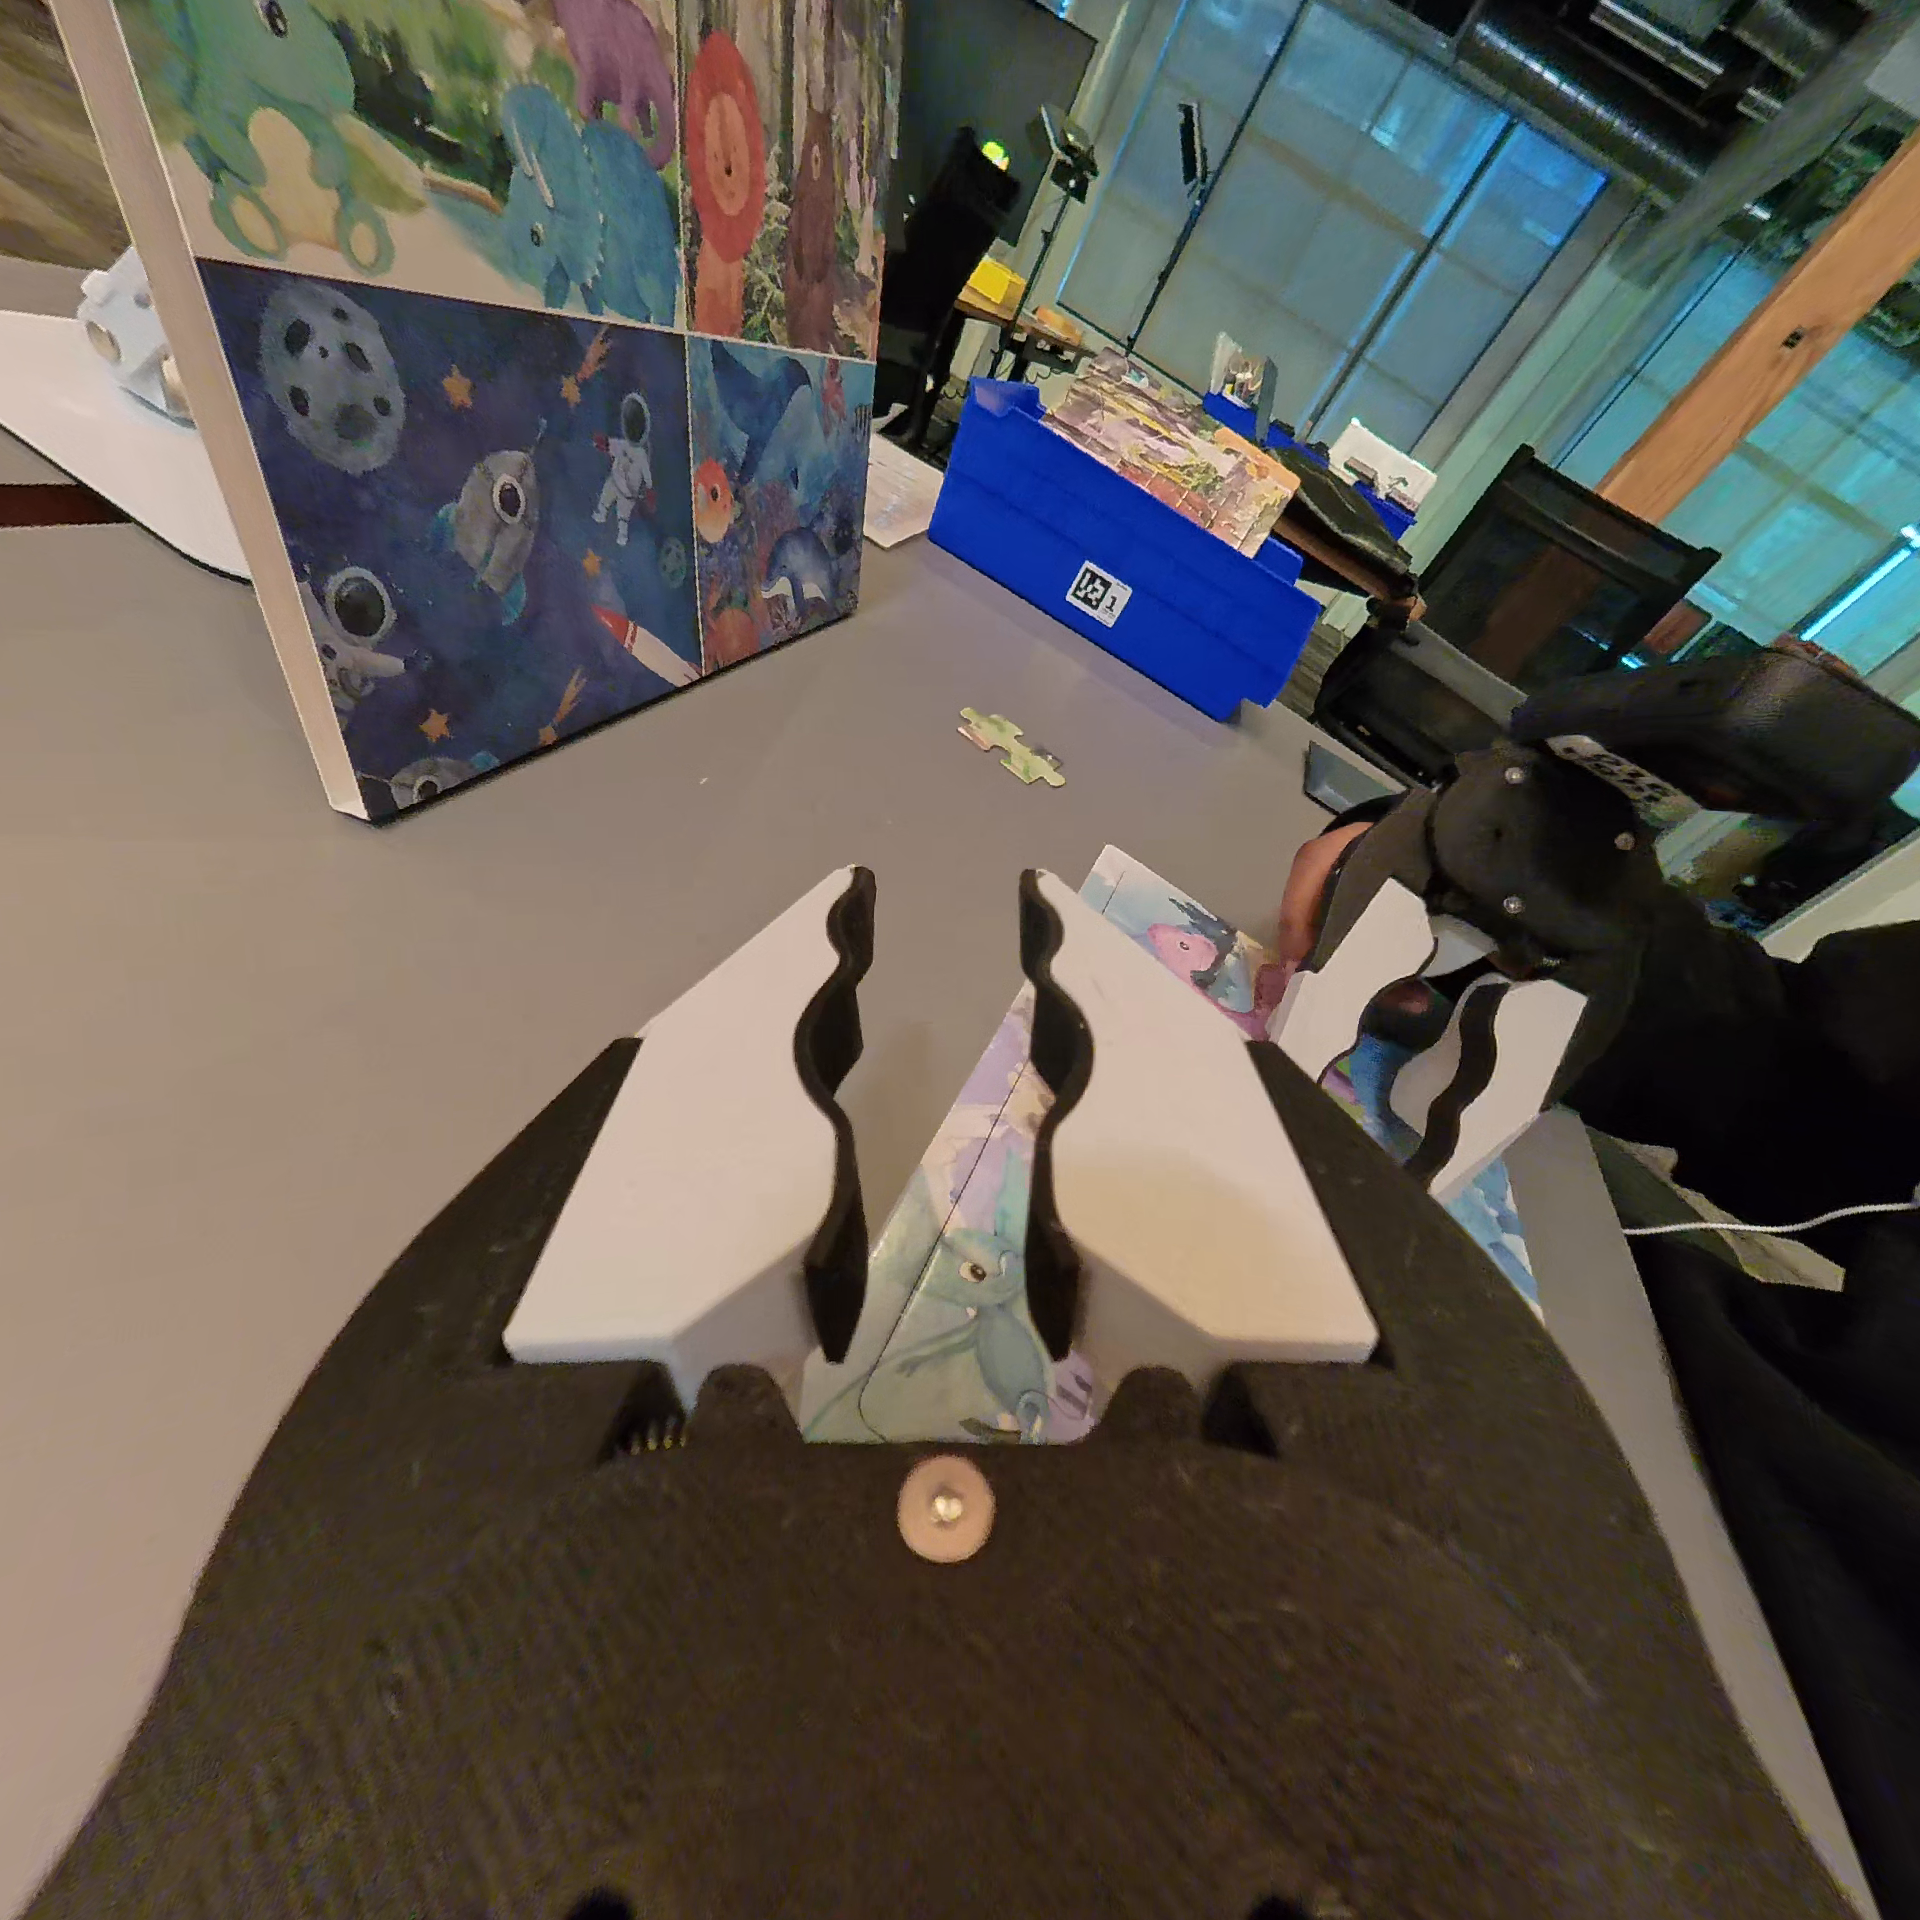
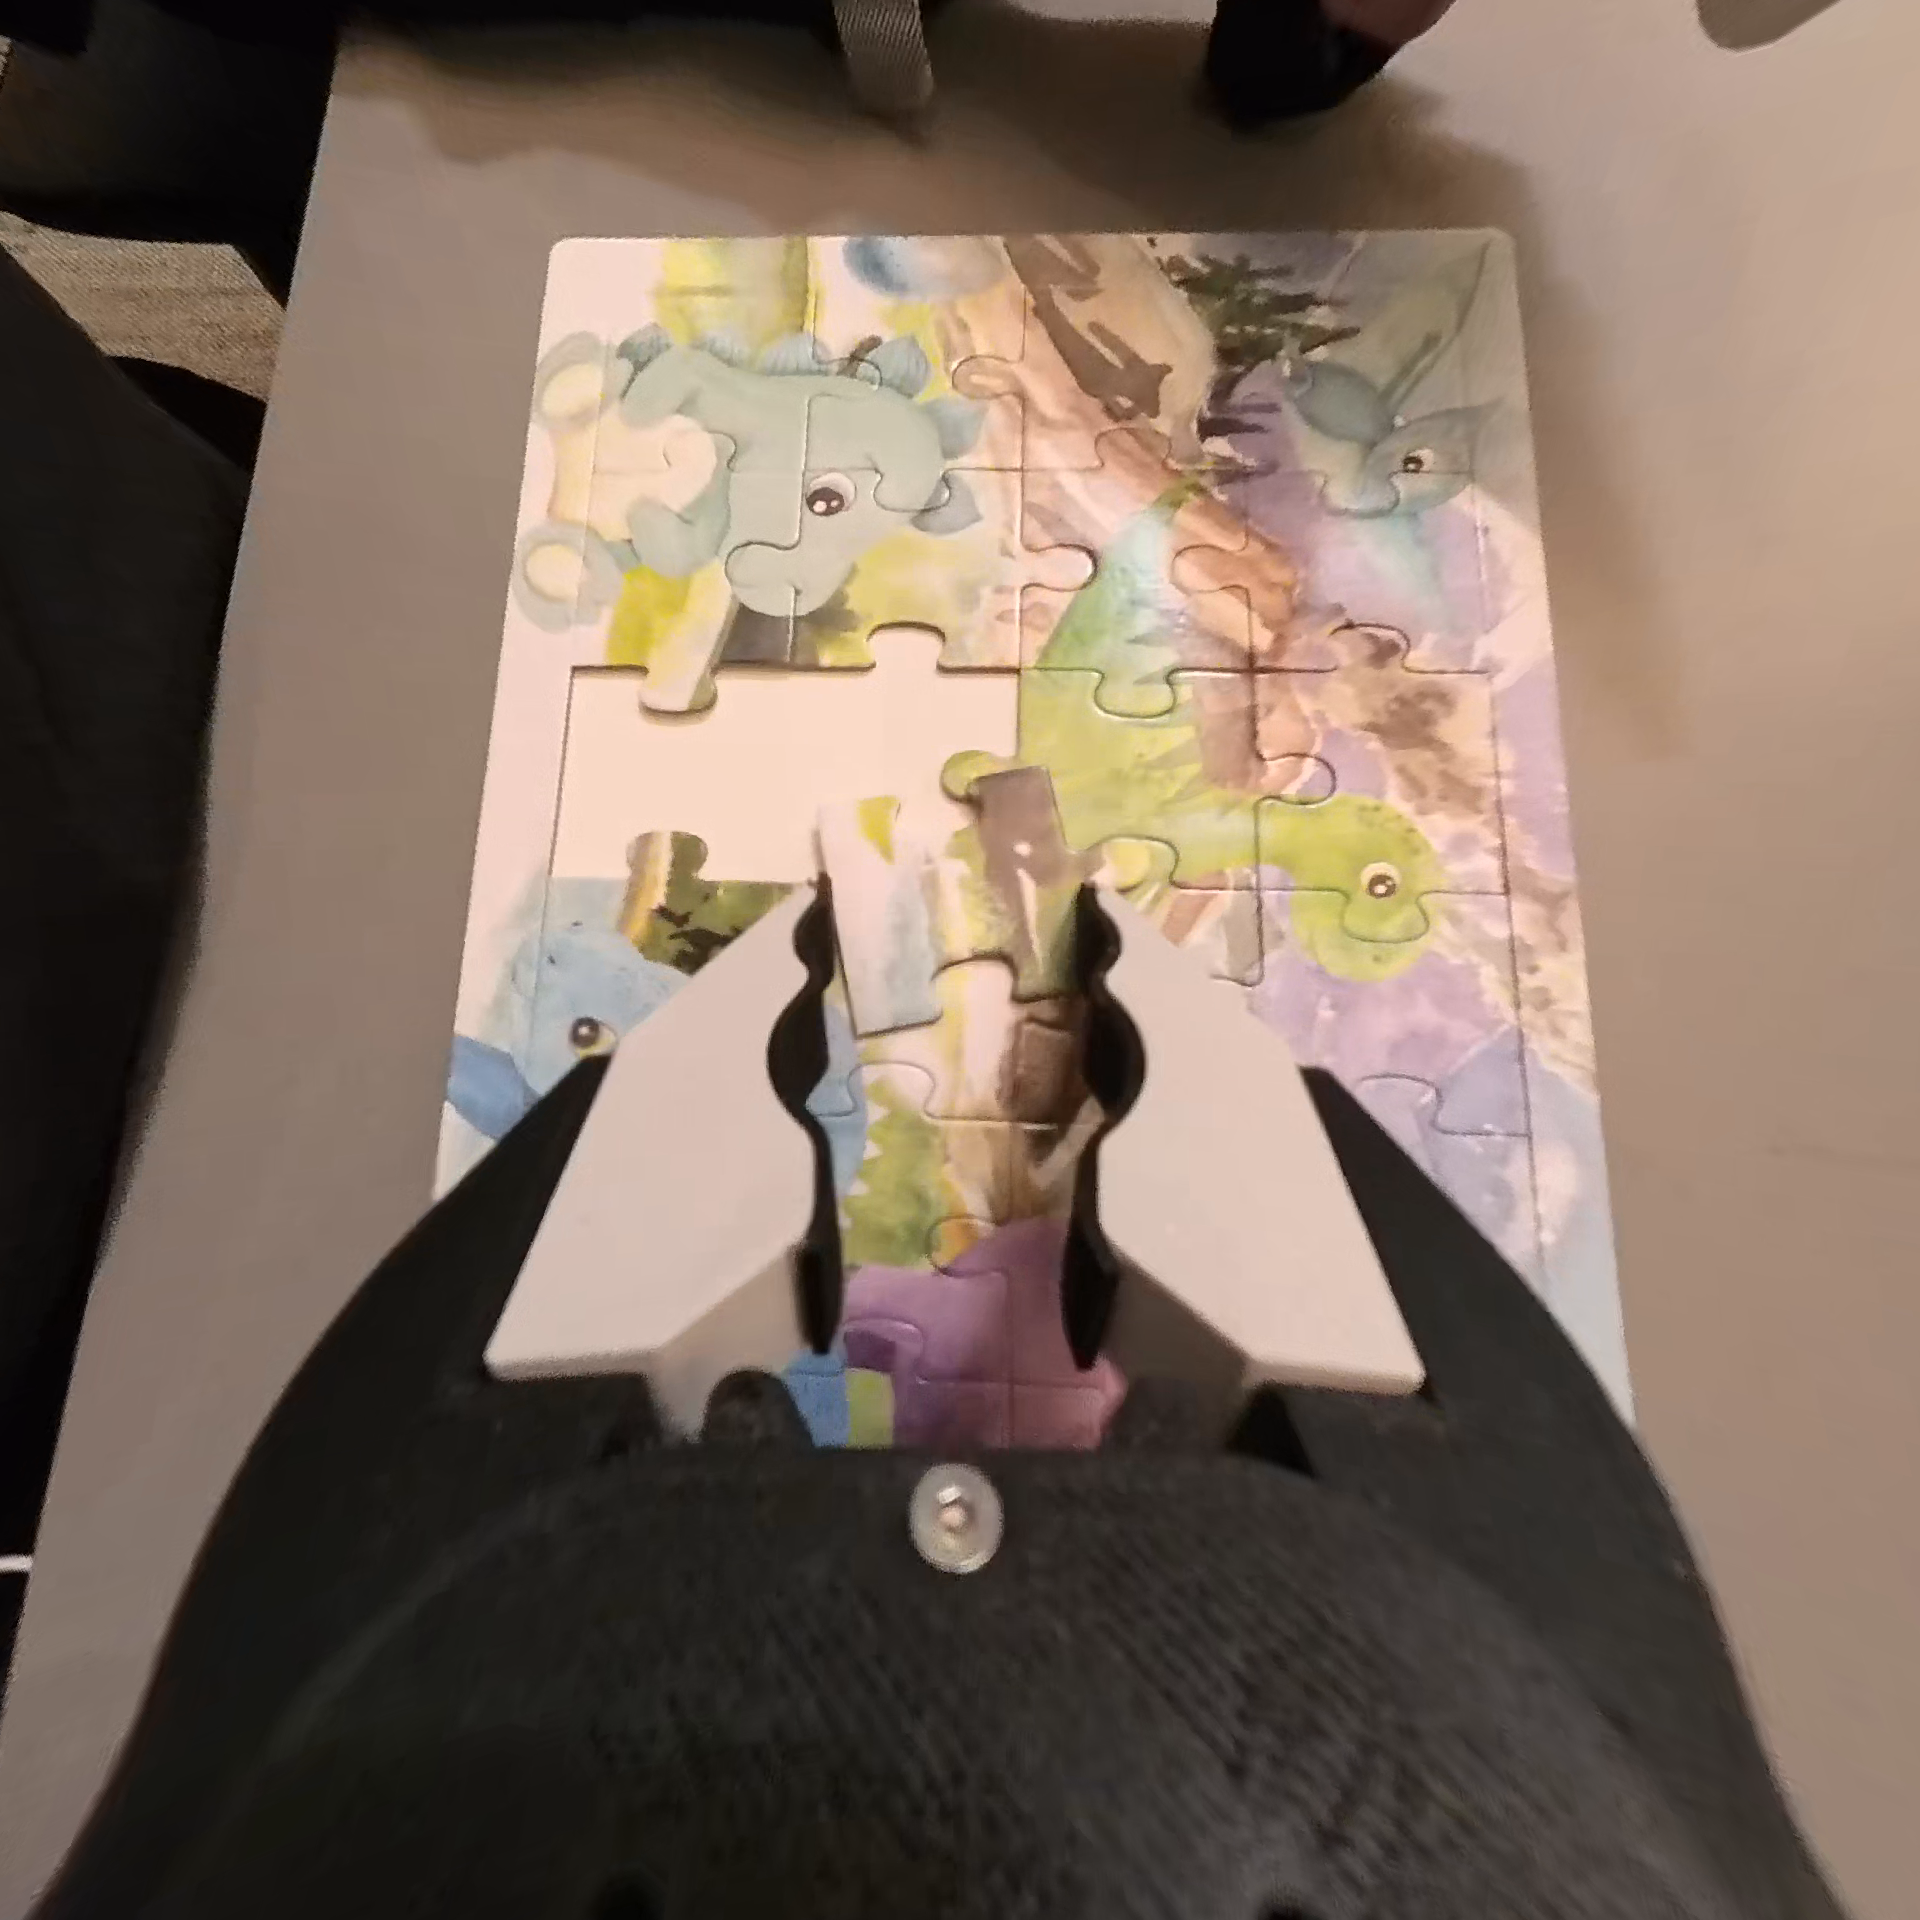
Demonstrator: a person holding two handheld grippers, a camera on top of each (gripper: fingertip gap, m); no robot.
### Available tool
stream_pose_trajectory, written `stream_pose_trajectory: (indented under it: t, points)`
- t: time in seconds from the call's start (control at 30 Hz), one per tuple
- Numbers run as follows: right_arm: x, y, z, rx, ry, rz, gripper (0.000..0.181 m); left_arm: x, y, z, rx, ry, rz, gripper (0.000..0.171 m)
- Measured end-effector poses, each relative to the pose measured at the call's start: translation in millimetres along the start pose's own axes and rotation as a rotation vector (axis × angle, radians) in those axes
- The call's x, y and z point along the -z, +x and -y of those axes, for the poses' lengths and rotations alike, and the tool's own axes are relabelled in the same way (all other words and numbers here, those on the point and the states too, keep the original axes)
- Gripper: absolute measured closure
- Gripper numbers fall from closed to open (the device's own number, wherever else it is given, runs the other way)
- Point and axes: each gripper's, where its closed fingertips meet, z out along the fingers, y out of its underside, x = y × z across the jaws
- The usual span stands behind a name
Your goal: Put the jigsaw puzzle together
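Right claw (image 2: 951,894) clamps a piece (image 2: 883,925) over the puzzle (image 2: 1195,644) gap; left claw (image 1: 945,883) gapes empty.
Tilted, the piece could snag neighbours; a spare (image 1: 1013,746) lies mid-table (image 1: 623,883).

Dim, warm light (wide-angle warp, soft blur)

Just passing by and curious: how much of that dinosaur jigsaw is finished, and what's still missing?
Mostly done: the puzzle is filled on its tray except one bare white gap at the left-middle. In hand: the right tongs hover with a tilted piece between them beside that gap; whether they pinch it is unclear. Left: seating that piece and fetching the loose piece on the grey table. The left tongs are open and empty.
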Motion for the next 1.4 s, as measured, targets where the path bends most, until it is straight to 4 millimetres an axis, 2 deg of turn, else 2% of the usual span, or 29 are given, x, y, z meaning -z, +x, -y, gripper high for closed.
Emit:
stream_pose_trajectory:
  t: [0.2, 0.3, 0.53, 0.73, 1.23, 1.4]
  points:
    - [-7.3, -29.9, 13.8, -0.086, 0.075, 0.047, 0.136, -1.6, -0.6, -3.2, 0.009, -0.017, -0.002, 0.144]
    - [-13.9, -37.9, 17.7, -0.139, 0.066, -0.019, 0.136, -1.6, 0.6, -2.4, 0.008, -0.015, -0.005, 0.143]
    - [-15.5, -54.9, 21.8, -0.222, 0.013, -0.188, 0.136, -4.0, 2.3, -5.1, 0.005, -0.028, -0.009, 0.143]
    - [-17.8, -52.7, 19.0, -0.094, -0.054, -0.303, 0.136, -4.9, 4.5, -5.3, -0.011, -0.033, -0.006, 0.143]
    - [-22.2, -63.5, 22.3, -0.147, -0.016, -0.161, 0.127, -2.8, 5.7, -1.3, -0.028, -0.023, 0.000, 0.143]
    - [-16.8, -60.5, 28.7, -0.140, 0.021, -0.172, 0.134, -2.9, 5.6, -1.4, -0.029, -0.024, 0.002, 0.143]
